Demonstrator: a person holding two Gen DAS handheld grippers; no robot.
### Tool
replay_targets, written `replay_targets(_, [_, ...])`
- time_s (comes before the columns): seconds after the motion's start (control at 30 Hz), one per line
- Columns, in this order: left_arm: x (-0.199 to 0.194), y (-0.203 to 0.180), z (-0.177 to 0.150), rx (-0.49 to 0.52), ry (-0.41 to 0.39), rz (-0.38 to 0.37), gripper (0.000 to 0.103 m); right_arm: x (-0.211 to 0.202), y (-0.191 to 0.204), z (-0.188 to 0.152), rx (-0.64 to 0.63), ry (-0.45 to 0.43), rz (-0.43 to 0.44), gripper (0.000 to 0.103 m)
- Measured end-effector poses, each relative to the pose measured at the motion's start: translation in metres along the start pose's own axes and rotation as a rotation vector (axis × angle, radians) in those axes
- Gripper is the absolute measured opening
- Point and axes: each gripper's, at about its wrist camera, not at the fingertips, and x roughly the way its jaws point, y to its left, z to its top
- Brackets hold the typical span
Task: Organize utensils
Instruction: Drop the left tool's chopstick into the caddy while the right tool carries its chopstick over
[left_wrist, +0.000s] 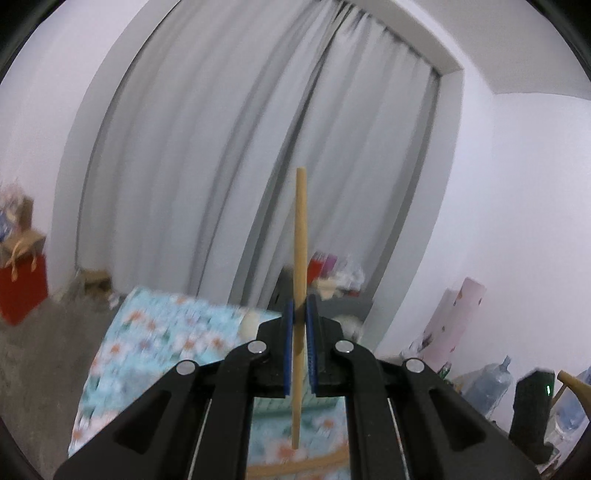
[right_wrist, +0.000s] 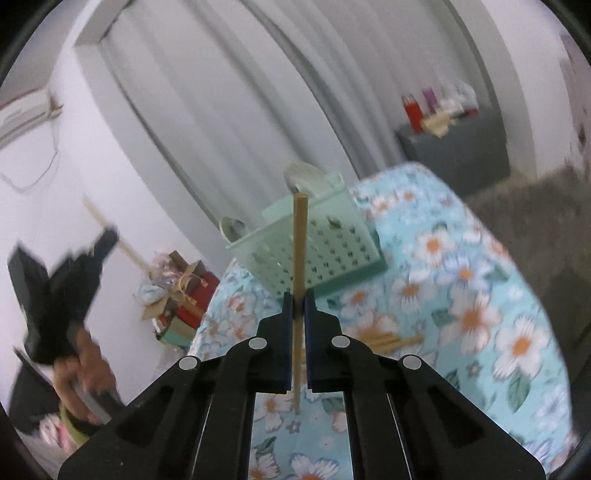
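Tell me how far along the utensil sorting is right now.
Done: two spoons already stand in the mint basket. In hand: the left gripper and the right gripper are each shut on one wooden chopstick. Left: both chopsticks, plus more wooden sticks lying on the floral tablecloth.

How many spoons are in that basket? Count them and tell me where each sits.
2. One spoon sticks up at the mint basket's far corner; another spoon at its left corner. More may lie hidden inside.
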Motion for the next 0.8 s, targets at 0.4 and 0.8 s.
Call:
replay_targets(0.4, [0.103, -0.039, 0.051, 0.09, -0.063, 0.004, 0.006, 0.007, 0.002, 0.005, -0.076, -0.016, 0.037, 0.004])
replay_targets(0.8, [0.192, -0.027, 0.013, 0.052, 0.11, 0.062, 0.006, 0.009, -0.013, 0.008, -0.031, 0.007, 0.059, 0.004])
